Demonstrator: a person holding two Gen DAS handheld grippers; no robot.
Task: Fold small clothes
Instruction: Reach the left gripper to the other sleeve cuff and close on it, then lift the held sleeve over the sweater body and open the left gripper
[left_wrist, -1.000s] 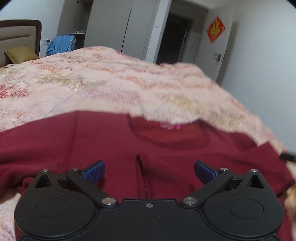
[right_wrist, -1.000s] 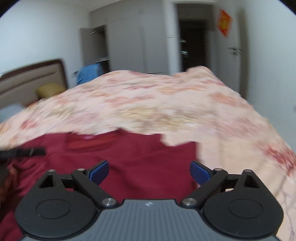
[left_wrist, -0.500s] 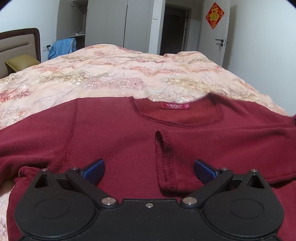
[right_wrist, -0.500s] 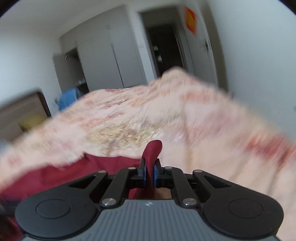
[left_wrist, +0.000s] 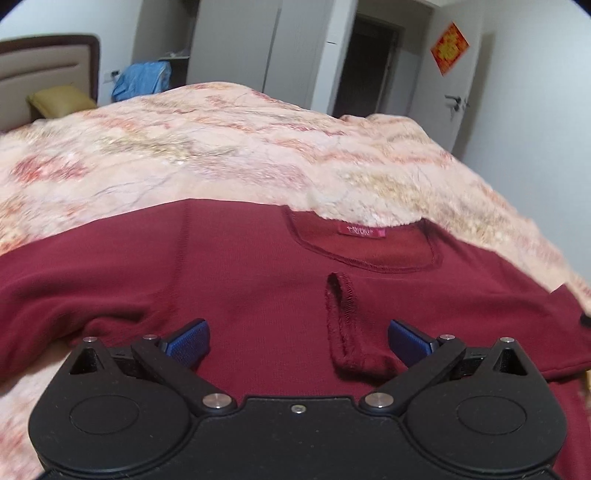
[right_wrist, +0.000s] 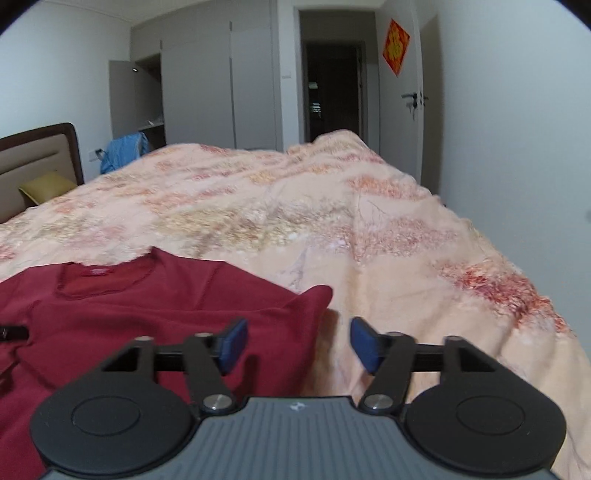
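A maroon sweatshirt (left_wrist: 258, 280) lies flat on the bed's floral blanket (right_wrist: 332, 221), one cuff (left_wrist: 345, 325) folded over its chest. The left gripper (left_wrist: 297, 338) hovers above it, fingers spread wide. The right gripper (right_wrist: 299, 343) is opening, holding nothing.

White-walled bedroom (right_wrist: 517, 110), grey wardrobes (right_wrist: 199, 85), floral-blanketed bed (right_wrist: 295, 206).

Right gripper (right_wrist: 298, 345), jaws opening with nothing between them, over the dark red shirt's (right_wrist: 155, 306) edge on a floral bedspread (right_wrist: 369, 236).
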